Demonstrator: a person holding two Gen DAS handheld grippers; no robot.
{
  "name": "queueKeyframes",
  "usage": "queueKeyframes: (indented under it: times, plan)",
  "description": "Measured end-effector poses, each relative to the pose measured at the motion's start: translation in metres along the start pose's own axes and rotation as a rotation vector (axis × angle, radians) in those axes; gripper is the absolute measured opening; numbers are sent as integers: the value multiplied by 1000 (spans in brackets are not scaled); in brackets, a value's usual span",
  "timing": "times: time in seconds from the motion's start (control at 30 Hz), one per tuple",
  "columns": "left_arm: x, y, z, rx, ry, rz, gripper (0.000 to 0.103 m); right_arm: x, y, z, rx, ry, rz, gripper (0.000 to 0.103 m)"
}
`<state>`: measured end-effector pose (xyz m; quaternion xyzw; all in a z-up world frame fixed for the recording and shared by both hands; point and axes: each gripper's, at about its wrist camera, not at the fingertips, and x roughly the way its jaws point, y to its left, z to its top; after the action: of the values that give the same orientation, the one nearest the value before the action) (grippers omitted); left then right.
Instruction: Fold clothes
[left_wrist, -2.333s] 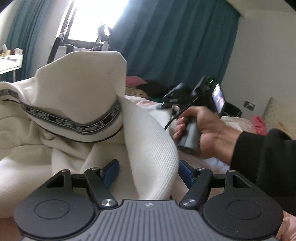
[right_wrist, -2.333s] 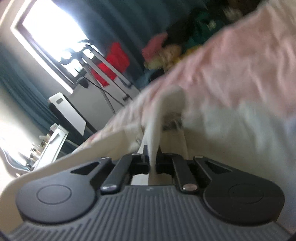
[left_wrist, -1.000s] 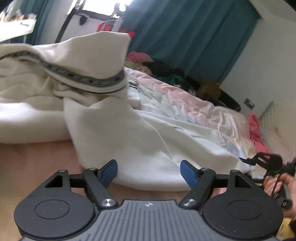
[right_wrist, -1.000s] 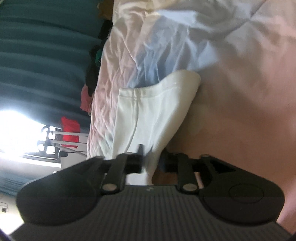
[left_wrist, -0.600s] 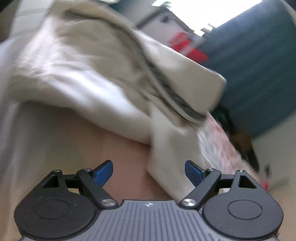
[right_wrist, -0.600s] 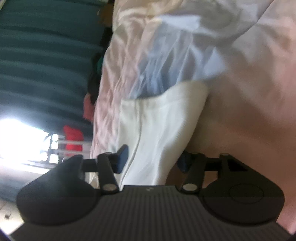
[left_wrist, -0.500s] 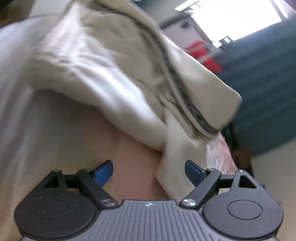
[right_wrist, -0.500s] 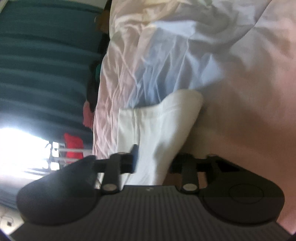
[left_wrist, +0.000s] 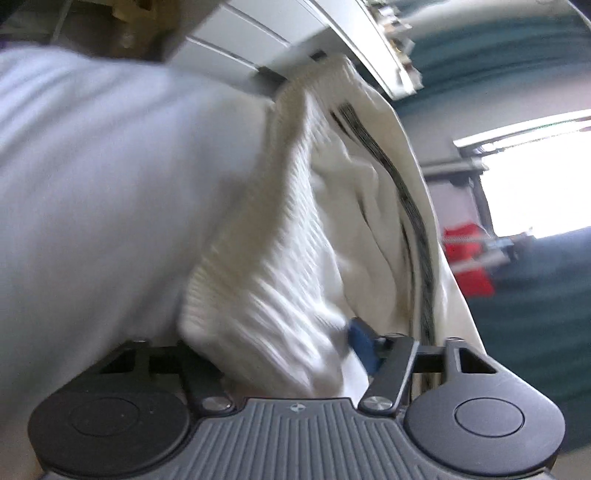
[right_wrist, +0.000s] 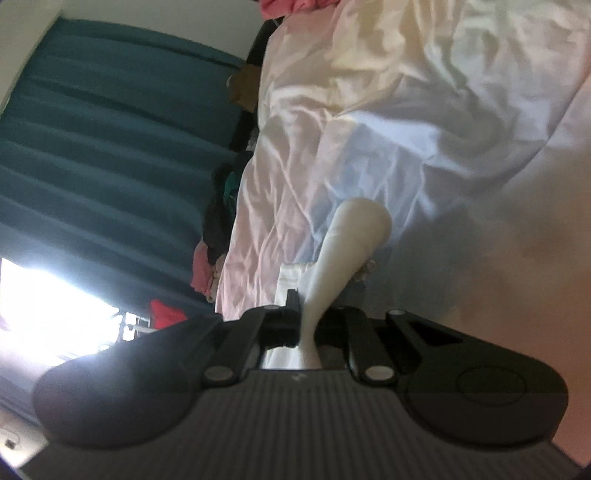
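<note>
The right gripper (right_wrist: 308, 325) is clamped on a narrow fold of the cream garment (right_wrist: 351, 243), which stretches away over the rumpled bed (right_wrist: 424, 110). The left gripper (left_wrist: 280, 354) has its jaws wide apart around the garment's ribbed hem (left_wrist: 266, 288), beside a dark printed band (left_wrist: 413, 221).

Between my left fingers (left_wrist: 364, 345): bulky cream ribbed-knit garment (left_wrist: 280, 280) fills the gap, blocking forward passage. Beyond it, white drawer unit (left_wrist: 258, 48). Ahead of my right fingers (right_wrist: 291, 321): thin cream fabric fold (right_wrist: 343, 254); crumpled pink-white bedsheet (right_wrist: 424, 110) lies beyond, open to their right.
</note>
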<state>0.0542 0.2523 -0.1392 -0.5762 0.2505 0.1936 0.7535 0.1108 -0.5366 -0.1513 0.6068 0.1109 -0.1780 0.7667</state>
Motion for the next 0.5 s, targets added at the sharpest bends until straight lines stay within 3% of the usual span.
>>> queueKeyframes:
  times: [0.03, 0.07, 0.1, 0.33, 0.5]
  plan:
    - [1, 0, 6, -7, -2, 16, 44, -2, 0, 1, -8, -10, -9, 7]
    - [1, 0, 12, -15, -5, 32, 29, -5, 0, 2, -22, -23, -19, 7]
    - [-2, -3, 18, -1, -9, 40, 25, -7, 0, 3, -36, -36, -30, 7]
    - [-58, -45, 62, 243, -88, 31, 17, -33, 1, 12, -112, -142, -107, 7]
    - [-91, -38, 103, 232, -48, 57, 16, -51, -7, 24, -140, -189, -216, 7]
